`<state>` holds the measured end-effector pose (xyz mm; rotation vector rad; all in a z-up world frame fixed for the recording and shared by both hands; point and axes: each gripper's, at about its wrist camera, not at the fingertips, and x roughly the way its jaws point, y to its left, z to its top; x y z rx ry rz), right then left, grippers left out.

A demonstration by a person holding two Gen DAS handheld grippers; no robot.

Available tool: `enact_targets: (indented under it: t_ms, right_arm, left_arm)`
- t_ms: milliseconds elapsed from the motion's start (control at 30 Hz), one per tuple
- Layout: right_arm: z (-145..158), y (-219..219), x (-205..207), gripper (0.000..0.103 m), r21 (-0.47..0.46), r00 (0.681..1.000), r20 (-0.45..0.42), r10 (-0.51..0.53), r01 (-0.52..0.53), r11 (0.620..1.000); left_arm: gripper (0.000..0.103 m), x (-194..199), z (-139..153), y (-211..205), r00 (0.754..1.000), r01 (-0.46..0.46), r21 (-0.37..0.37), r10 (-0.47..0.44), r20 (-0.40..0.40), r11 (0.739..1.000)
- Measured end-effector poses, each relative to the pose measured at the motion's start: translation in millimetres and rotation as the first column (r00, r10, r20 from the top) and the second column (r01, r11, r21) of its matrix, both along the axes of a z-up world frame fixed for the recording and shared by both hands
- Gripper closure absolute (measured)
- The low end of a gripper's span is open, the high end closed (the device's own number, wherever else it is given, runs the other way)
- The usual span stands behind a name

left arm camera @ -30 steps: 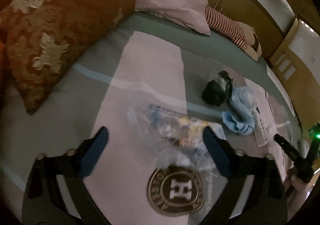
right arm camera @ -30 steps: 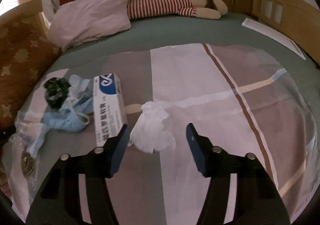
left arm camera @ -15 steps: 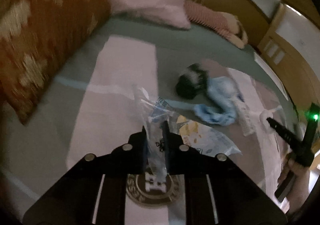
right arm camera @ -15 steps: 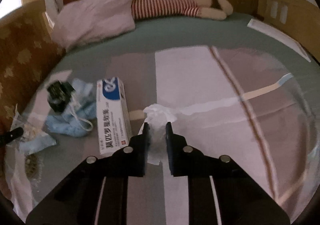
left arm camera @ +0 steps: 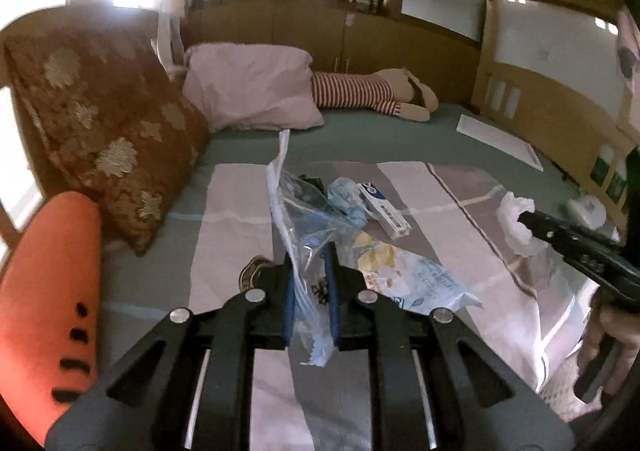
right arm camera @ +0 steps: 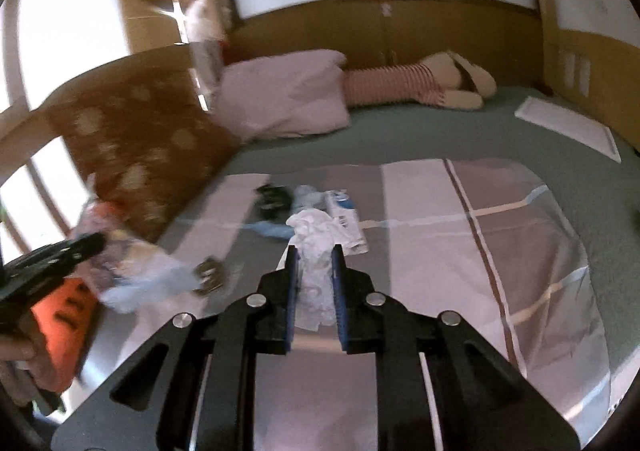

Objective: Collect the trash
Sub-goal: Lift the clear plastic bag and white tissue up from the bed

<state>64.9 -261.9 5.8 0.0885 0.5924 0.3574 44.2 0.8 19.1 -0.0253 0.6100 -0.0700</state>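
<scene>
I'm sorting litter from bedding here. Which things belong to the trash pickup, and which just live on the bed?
Trash job:
- clear plastic bag, in left gripper
- crumpled tissue, in right gripper
- blue face mask
- toothpaste box
- black wad

Lying about:
- pink pillow
- brown floral cushion
- striped plush toy

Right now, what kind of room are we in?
Most likely a bedroom: a bed with a pink pillow, a striped stuffed toy lying by the wooden headboard cabinets.
</scene>
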Motion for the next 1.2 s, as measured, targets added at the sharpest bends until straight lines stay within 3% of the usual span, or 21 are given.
enact_targets:
  t_ms: [167, 333, 1000, 1200]
  right_arm:
    - [-8.0, 14.6, -44.3, 0.086, -0.033, 0.999, 0.021, 0.028, -0.027, 0.999]
    - [-15.3, 27.0, -40.2, 0.086, -0.067, 0.999, 0.007, 0.032, -0.032, 0.997]
    - [-19.9, 25.3, -40.4, 0.086, -0.062, 1.000, -0.010, 0.029, -0.029, 0.998]
    - [0.3, -7.6, -61.8, 0.086, -0.013, 1.000, 0.027, -0.016, 0.016, 1.000]
  left_arm:
    - [0.089, -31.6, -14.7, -20.0, 1.000, 0.010, 0.078, -0.010, -0.006, 0.997]
    - [0.089, -36.7, -24.7, -27.5, 0.999, 0.032, 0.109, -0.029, -0.024, 0.994]
    - [0.089, -31.2, -27.1, -25.0, 0.999, 0.041, 0.089, -0.038, -0.038, 0.995]
    - [0.089, -28.3, -31.0, -26.0, 0.998, 0.042, 0.078, -0.038, -0.048, 0.996]
